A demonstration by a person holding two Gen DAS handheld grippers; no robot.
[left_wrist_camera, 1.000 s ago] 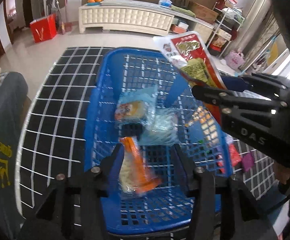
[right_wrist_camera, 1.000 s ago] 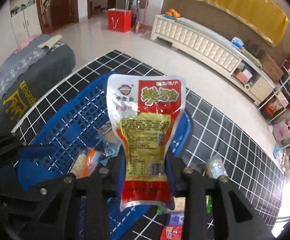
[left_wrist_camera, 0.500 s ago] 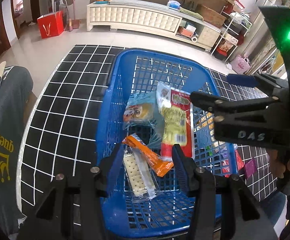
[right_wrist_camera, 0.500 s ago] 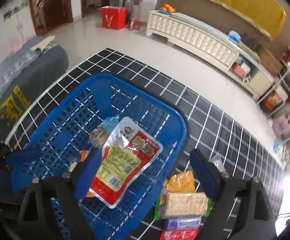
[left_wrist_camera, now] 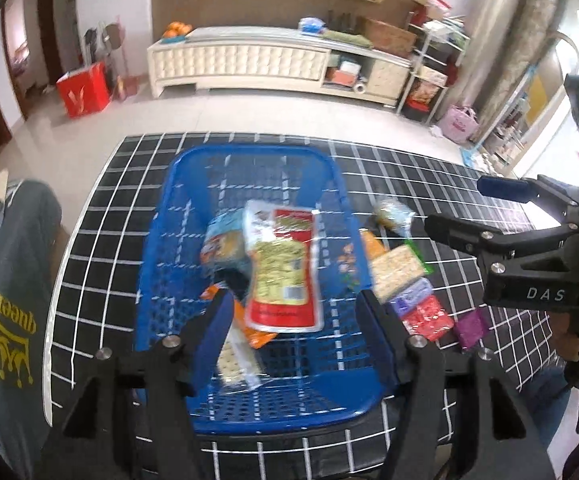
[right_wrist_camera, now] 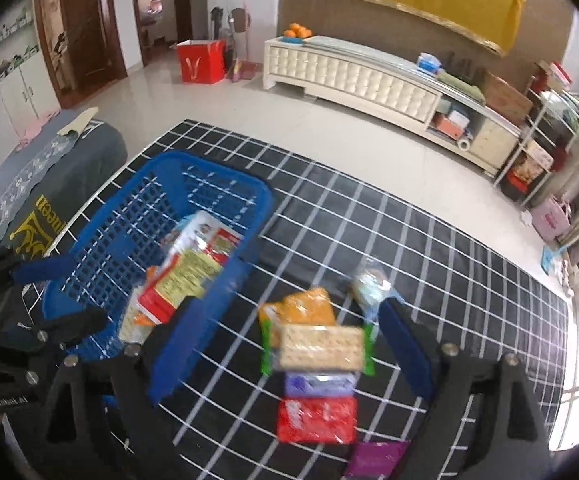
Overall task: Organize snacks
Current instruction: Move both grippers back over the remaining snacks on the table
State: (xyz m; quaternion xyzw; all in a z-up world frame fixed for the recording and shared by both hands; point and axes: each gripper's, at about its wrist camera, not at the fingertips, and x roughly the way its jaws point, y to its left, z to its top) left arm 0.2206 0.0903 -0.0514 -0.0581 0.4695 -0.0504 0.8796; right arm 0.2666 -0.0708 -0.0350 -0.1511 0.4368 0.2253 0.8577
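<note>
Both tools are spread wide and carry nothing. The left tool (left_wrist_camera: 297, 334) hangs over the blue basket (left_wrist_camera: 249, 404), where the red and yellow snack pouch (left_wrist_camera: 283, 272) lies atop other packets. The right tool (right_wrist_camera: 289, 338) hovers above the cracker pack (right_wrist_camera: 321, 347) and red packet (right_wrist_camera: 316, 420) on the checked table (right_wrist_camera: 449, 264), beside the basket

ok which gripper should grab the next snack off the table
Right. The right gripper is open and frames the cracker pack in the pile beside the blue basket. The left gripper is open too, but over the basket.
</note>
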